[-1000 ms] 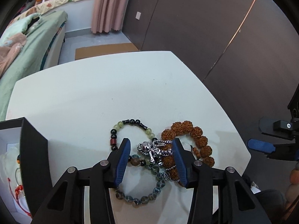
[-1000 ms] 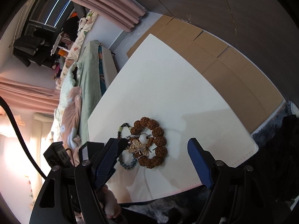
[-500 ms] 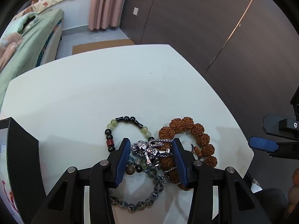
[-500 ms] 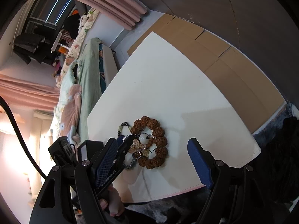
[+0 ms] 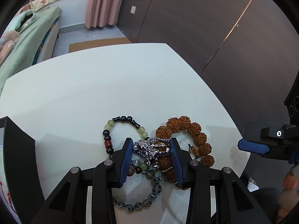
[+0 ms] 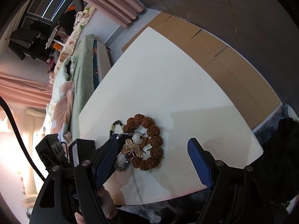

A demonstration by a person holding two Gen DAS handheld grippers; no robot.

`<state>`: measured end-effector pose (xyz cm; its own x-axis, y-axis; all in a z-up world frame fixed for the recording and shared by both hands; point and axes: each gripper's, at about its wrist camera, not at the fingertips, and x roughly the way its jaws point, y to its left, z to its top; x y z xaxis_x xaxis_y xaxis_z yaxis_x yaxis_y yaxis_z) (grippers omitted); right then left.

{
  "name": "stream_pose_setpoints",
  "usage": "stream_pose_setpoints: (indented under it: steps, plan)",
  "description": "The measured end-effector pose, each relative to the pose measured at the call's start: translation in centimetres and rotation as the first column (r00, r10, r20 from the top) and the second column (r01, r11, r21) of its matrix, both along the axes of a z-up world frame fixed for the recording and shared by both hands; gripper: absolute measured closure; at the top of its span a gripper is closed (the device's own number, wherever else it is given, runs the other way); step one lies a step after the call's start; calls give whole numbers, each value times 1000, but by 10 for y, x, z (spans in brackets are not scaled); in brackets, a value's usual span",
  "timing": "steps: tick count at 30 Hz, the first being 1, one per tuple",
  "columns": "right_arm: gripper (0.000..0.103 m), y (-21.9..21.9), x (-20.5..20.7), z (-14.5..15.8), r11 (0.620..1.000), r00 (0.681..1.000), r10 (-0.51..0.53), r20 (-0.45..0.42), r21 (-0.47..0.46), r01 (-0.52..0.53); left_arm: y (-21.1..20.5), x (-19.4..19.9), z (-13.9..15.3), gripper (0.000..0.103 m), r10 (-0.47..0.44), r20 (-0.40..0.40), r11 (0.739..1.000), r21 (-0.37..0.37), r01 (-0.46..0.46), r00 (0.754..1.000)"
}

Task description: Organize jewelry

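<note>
A pile of jewelry lies on the white table (image 5: 93, 93). A silver chain bracelet with a metal charm (image 5: 149, 150) sits between the blue fingers of my left gripper (image 5: 151, 146), which touch it on both sides. Under it lie a brown seed-bead bracelet (image 5: 194, 130), a green-and-black bead bracelet (image 5: 115, 125) and a grey bead bracelet (image 5: 142, 203). In the right wrist view the brown bracelet (image 6: 155, 141) rings a gold butterfly piece (image 6: 132, 147). My right gripper (image 6: 155, 166) is open and empty, above the table's near edge.
A black jewelry box (image 5: 16, 158) stands open at the left of the table; it also shows in the right wrist view (image 6: 82, 149). A bed (image 5: 24, 37) lies beyond the table. Dark wall panels (image 5: 205, 28) stand behind it.
My left gripper has moved forward over the pile and its fingers have narrowed around the silver chain bracelet. The right gripper has hardly moved.
</note>
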<state>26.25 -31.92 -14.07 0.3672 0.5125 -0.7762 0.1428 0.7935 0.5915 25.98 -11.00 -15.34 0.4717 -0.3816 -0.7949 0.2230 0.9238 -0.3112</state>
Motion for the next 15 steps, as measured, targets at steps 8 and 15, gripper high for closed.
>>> stream_pose_setpoints:
  steps: [8, 15]
  plan:
    - [27, 6, 1, -1, 1000, 1000, 13, 3, -21, -13, 6, -12, 24, 64, 7, 75, 1000, -4, -7, 997]
    - [47, 26, 5, -3, 998, 998, 60, -1, 12, -60, 31, -18, 42, 103, 50, 89, 997, -65, -44, 995]
